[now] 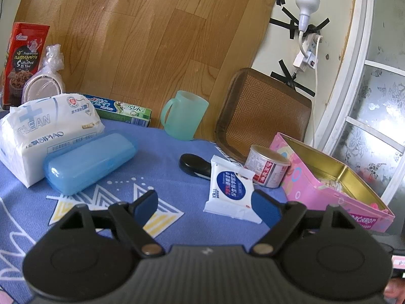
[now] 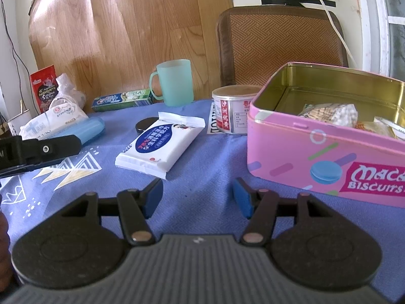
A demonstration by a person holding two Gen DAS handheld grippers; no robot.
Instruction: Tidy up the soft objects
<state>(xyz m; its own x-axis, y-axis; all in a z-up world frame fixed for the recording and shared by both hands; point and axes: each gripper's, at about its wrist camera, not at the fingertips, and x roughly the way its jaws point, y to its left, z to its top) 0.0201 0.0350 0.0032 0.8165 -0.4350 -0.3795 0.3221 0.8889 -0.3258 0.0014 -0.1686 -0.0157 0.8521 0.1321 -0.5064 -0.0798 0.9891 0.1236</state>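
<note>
Blue cloth covered the desk [image 2: 202, 157]. Your left tool [image 1: 206, 202] and right tool [image 2: 197, 197] both hung released, holding nothing. A white wipes packet [image 2: 162, 147] lay flat between them, just beside the open pink biscuit tin [image 2: 298, 157], which already held soft packets. You would probably do best to pinch the packet across its narrow width, lift clear of the rim, then lower it inside.

I am counting around the pink tin [image 2: 326, 152]: one wipes packet [image 2: 160, 144], one can [image 2: 231, 110], one mug [image 2: 174, 84], one toothpaste box [image 2: 121, 100], one blue case [image 1: 88, 162], one tissue pack [image 1: 48, 129], one black lid [image 1: 192, 164], one red pouch [image 1: 24, 58].
</note>
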